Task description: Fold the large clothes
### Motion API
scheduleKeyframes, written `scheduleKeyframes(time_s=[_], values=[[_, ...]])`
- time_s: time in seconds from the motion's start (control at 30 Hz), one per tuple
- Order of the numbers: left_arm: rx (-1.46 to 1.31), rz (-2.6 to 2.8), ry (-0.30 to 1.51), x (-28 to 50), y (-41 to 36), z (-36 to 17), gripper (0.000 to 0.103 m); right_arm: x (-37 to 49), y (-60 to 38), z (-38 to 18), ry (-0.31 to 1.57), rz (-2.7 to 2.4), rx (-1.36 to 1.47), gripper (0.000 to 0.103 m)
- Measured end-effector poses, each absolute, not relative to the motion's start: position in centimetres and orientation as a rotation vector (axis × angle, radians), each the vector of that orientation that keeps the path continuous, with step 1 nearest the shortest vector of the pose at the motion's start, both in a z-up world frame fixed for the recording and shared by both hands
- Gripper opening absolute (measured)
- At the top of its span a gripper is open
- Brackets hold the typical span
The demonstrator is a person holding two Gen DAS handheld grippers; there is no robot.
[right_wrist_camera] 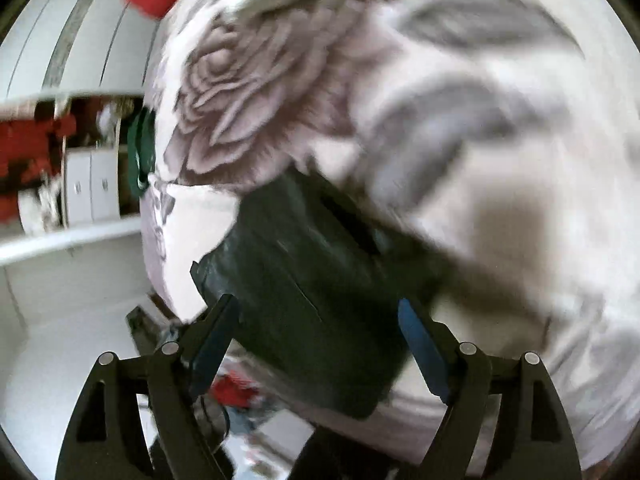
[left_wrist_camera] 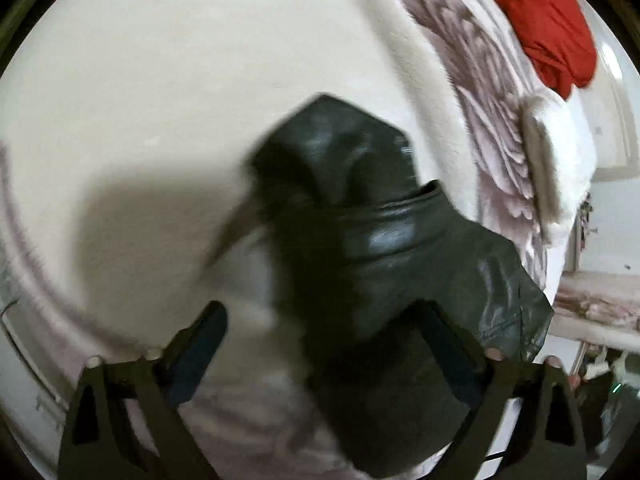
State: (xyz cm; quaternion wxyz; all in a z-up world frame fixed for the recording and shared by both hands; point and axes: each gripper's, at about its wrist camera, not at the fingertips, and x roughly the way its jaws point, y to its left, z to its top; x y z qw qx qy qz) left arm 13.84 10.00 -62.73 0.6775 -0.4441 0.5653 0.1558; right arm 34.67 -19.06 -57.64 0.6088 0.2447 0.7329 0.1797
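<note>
- Your left gripper (left_wrist_camera: 320, 344): jaws spread wide, nothing clamped; the black jacket (left_wrist_camera: 360, 240) lies between and ahead of the fingers, its fabric running across the gap and over the right finger's tip.
- Your right gripper (right_wrist_camera: 320, 334): jaws spread wide, nothing clamped; a flat fold of the jacket (right_wrist_camera: 312, 288) fills the gap between the fingers. Whether the pads touch it cannot be told through the blur.
- Pads: blue facing shows on the inner side of the right gripper's fingers (right_wrist_camera: 416, 332); the left gripper's are darker and less clear.
- Jacket, left view: glossy, leather-like, bunched, with a rolled collar or hem band across its middle and a peaked fold above it.
- Jacket, right view: a squared corner points left, with a straight seam running down the panel.
- Blanket (left_wrist_camera: 140, 120): pale, plush, under the jacket in both views; a large grey rose print (right_wrist_camera: 216, 108) sits above the jacket in the right view.
- Red cloth (left_wrist_camera: 548, 24): heaped at the blanket's far edge, well apart from the jacket.
- White cabinets (right_wrist_camera: 92, 188): beyond the blanket's edge, left in the right view.
</note>
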Motion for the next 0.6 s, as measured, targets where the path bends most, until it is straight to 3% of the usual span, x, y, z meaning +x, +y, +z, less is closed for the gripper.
scheduleKeyframes(time_s=[0.03, 0.13, 0.23, 0.4, 0.57, 0.6], values=[[-0.973, 0.326, 1.262, 14.7, 9.6, -62.8, 0.053, 33.7, -19.9, -58.5, 1.705, 0.397, 0.611, 0.084], [-0.876, 0.28, 1.253, 16.4, 8.8, -62.3, 0.03, 30.3, -22.9, -60.9, 1.743, 0.321, 0.749, 0.084], [-0.834, 0.223, 1.266, 16.3, 8.9, -62.2, 0.023, 27.9, -23.8, -63.0, 1.752, 0.277, 0.837, 0.084], [-0.884, 0.124, 1.307, 15.6, 11.1, -63.5, 0.023, 24.4, -24.1, -65.5, 1.735, 0.227, 0.963, 0.084], [-0.975, -0.054, 1.297, 14.5, 11.9, -62.7, 0.031, 22.8, -22.4, -67.6, 1.656, 0.272, 1.042, 0.091], [-1.002, -0.089, 1.3, 14.0, 12.0, -62.9, 0.038, 22.4, -21.5, -68.4, 1.643, 0.301, 1.057, 0.091]])
